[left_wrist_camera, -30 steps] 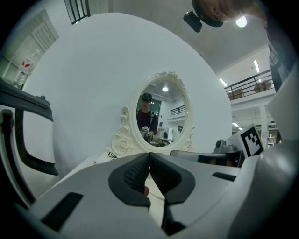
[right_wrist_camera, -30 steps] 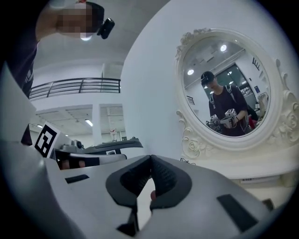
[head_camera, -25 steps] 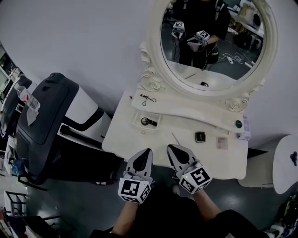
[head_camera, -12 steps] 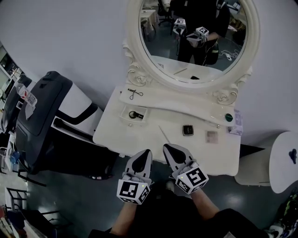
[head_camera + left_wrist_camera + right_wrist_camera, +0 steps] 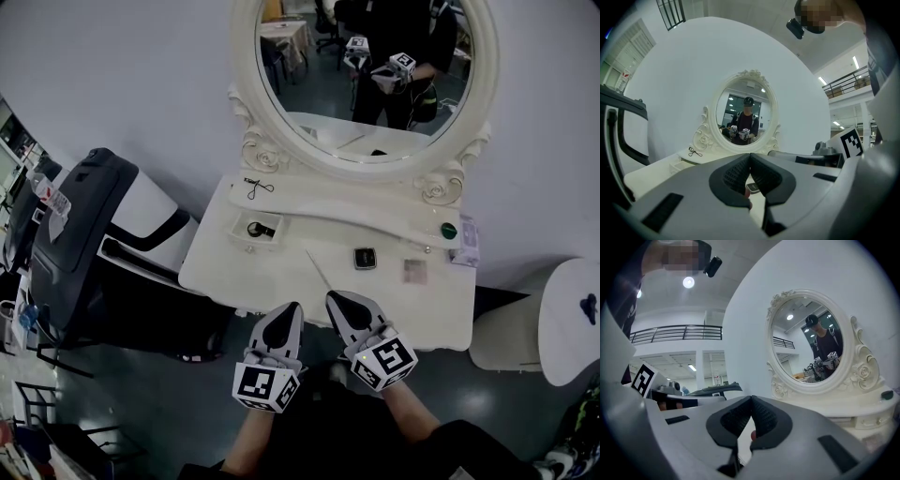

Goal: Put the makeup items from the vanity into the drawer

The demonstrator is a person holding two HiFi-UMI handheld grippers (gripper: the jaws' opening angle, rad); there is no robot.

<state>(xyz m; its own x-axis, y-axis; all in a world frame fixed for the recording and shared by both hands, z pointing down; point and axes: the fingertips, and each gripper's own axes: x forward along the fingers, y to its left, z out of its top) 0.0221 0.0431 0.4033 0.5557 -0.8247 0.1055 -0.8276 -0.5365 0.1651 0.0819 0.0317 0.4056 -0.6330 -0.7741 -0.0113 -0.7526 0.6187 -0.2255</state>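
Left gripper, right gripper: jaws shut, empty, at bench edge. Compact and stick lie on bench; drawer open. Risk: shut jaws could knock stick off.

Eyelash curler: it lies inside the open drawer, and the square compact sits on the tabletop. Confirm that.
Not quite. The head view shows the eyelash curler on the raised shelf beside the base of the mirror, behind the open drawer, not inside it. The square compact does sit on the tabletop.
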